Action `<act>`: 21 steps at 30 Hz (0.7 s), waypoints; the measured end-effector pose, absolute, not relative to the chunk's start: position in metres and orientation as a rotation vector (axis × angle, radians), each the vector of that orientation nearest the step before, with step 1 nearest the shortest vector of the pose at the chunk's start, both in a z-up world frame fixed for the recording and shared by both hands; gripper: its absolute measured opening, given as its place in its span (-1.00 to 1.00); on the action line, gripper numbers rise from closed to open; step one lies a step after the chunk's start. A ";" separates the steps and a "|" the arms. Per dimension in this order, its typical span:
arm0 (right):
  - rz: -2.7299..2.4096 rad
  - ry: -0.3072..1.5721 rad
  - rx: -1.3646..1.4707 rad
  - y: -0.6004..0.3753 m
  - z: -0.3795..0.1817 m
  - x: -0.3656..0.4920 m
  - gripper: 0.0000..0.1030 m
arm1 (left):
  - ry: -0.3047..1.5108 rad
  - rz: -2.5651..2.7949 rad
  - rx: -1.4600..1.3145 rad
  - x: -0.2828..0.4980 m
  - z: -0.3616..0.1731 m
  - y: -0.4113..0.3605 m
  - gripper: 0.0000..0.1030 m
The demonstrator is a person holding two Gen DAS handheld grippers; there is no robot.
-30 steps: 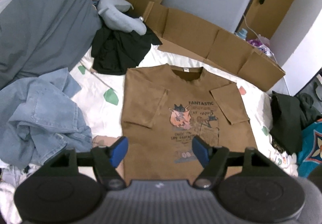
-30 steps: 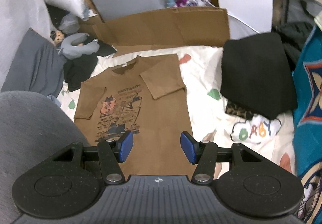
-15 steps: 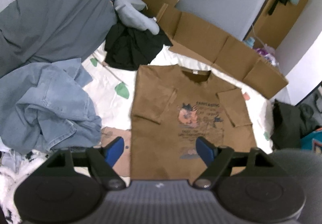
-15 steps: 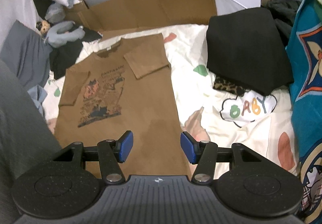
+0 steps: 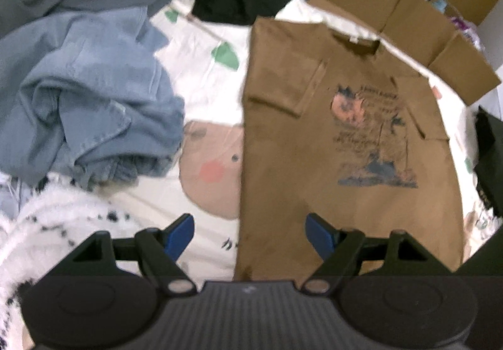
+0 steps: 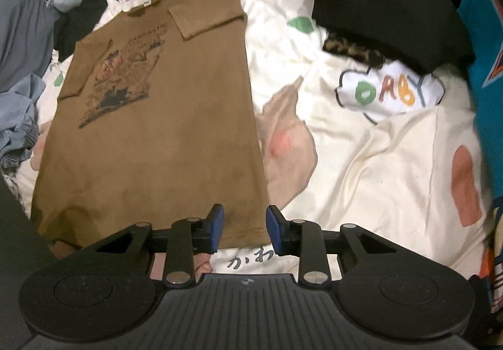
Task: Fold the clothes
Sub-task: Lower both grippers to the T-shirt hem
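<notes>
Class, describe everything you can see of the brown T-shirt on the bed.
The brown T-shirt lies flat, front up, on the patterned sheet, both short sleeves folded in over the chest. It looks like soft cotton, with a faded orange-and-blue print with lettering and a white neck label. The right gripper, jaws closing, straddles its near right hem corner; the left gripper brackets the near left edge.

The brown T-shirt (image 5: 345, 161) is seen spread flat on the patterned sheet (image 5: 201, 67), sleeves folded in. The left gripper (image 5: 250, 232) is held wide open over its lower left hem corner. Crumpled denim (image 5: 88, 92) is piled alongside.
</notes>
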State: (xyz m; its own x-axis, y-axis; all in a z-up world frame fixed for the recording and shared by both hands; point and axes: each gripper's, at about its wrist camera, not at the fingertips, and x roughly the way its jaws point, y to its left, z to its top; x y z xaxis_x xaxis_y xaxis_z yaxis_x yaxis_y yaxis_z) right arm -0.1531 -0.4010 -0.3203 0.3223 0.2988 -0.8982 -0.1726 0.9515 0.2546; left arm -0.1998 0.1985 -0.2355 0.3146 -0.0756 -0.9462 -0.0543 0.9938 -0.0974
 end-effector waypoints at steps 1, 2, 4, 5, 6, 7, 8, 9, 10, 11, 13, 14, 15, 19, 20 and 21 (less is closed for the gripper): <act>0.315 1.209 0.124 -0.401 -0.326 -0.152 -0.31 | 1.267 -0.014 -0.115 -0.200 -0.240 0.199 0.55; 0.319 1.213 0.119 -0.401 -0.332 -0.151 -0.37 | 1.281 -0.009 -0.109 -0.201 -0.244 0.199 0.55; 0.320 1.221 0.109 -0.401 -0.345 -0.147 -0.40 | 1.294 -0.005 -0.104 -0.204 -0.250 0.198 0.55; 0.316 1.226 0.104 -0.401 -0.352 -0.145 -0.42 | 1.300 -0.006 -0.102 -0.205 -0.252 0.198 0.55; 0.314 1.232 0.101 -0.402 -0.357 -0.143 -0.47 | 1.307 -0.003 -0.101 -0.206 -0.254 0.198 0.55; 0.311 1.238 0.095 -0.402 -0.364 -0.140 -0.49 | 1.314 0.000 -0.100 -0.208 -0.256 0.198 0.55; 0.306 1.239 0.090 -0.403 -0.368 -0.138 -0.49 | 1.321 0.004 -0.098 -0.209 -0.258 0.198 0.55; 0.290 1.235 0.101 -0.405 -0.373 -0.136 -0.49 | 1.326 0.009 -0.098 -0.210 -0.259 0.198 0.55; 0.284 1.238 0.121 -0.407 -0.378 -0.134 -0.49 | 1.331 0.015 -0.098 -0.210 -0.260 0.198 0.55; 0.278 1.242 0.140 -0.409 -0.382 -0.132 -0.49 | 1.336 0.017 -0.098 -0.211 -0.261 0.198 0.55; 0.270 1.245 0.129 -0.407 -0.391 -0.129 -0.49 | 1.341 0.015 -0.089 -0.211 -0.261 0.196 0.55; 0.275 1.250 0.131 -0.406 -0.396 -0.127 -0.50 | 1.343 0.015 -0.083 -0.211 -0.261 0.196 0.55; 0.277 1.257 0.124 -0.404 -0.400 -0.126 -0.51 | 1.345 0.015 -0.076 -0.211 -0.261 0.195 0.55; 0.276 1.283 0.079 -0.398 -0.416 -0.124 -0.55 | 1.344 0.025 -0.078 -0.212 -0.261 0.196 0.55; 0.277 1.286 0.081 -0.398 -0.419 -0.125 -0.55 | 1.344 0.025 -0.076 -0.213 -0.261 0.196 0.55; 0.278 1.290 0.083 -0.397 -0.422 -0.125 -0.55 | 1.345 0.025 -0.072 -0.214 -0.261 0.195 0.55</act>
